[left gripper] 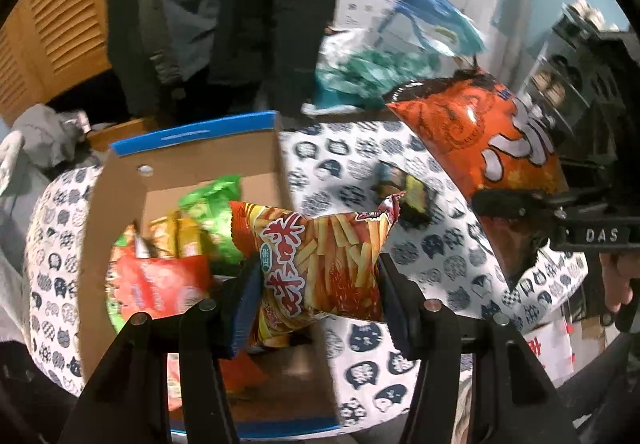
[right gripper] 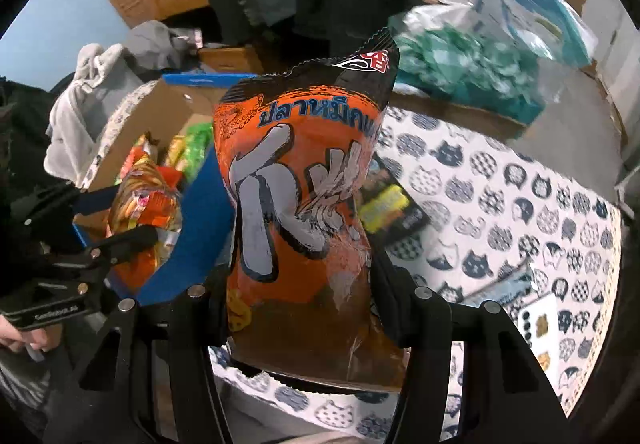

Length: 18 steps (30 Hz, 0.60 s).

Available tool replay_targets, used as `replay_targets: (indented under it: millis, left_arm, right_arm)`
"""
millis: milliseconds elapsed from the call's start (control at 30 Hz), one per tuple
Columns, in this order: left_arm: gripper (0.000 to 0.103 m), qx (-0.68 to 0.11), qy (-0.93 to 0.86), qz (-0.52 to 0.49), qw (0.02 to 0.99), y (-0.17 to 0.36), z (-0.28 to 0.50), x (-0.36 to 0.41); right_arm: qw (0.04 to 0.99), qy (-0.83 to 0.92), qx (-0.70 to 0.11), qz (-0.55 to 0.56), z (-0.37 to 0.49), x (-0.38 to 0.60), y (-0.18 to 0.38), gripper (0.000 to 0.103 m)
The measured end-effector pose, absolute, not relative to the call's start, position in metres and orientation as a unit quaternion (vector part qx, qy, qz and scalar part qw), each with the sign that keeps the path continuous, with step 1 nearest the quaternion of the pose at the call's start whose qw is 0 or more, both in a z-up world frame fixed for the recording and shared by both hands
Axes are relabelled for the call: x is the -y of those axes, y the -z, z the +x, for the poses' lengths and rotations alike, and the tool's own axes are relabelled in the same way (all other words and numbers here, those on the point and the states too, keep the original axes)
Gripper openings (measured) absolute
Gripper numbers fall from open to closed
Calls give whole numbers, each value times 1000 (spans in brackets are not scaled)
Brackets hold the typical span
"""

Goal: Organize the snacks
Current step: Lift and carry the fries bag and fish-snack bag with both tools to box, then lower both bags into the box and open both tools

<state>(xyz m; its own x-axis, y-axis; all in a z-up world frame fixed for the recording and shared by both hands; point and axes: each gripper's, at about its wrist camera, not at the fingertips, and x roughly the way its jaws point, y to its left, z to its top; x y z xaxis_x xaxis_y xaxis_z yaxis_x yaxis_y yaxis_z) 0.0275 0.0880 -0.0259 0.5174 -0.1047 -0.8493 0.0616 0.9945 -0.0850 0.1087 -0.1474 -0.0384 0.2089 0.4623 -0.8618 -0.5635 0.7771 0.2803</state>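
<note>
Left tool [left gripper: 318,284] grips a fries bag [left gripper: 320,264], right tool [right gripper: 300,308] an orange bag [right gripper: 296,204], apparently above the box [left gripper: 192,160].

The box [left gripper: 192,168] sits on the table [left gripper: 440,256], left of a flat packet [left gripper: 404,196].

Right gripper [right gripper: 300,284]: clamps the orange snack bag [right gripper: 296,180] upright, at centre.
Left gripper [right gripper: 120,228]: at 9 o'clock, gripping a fries bag [right gripper: 148,204].
Cardboard box [right gripper: 160,104]: at 10 o'clock, holding more snacks.
Tablecloth [right gripper: 520,204]: cat-patterned, at 3 o'clock.
Dark packet [right gripper: 392,208]: lies flat just right of the orange bag.
</note>
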Motion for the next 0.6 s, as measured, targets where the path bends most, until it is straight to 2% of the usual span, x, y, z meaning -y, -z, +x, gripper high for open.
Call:
replay_targets:
  millis: [600]
  left_arm:
    - [57,-482,-57,-86,870,39,30,-209]
  right_arm:
    - [745,-380,-543,-81,115,12,34,56]
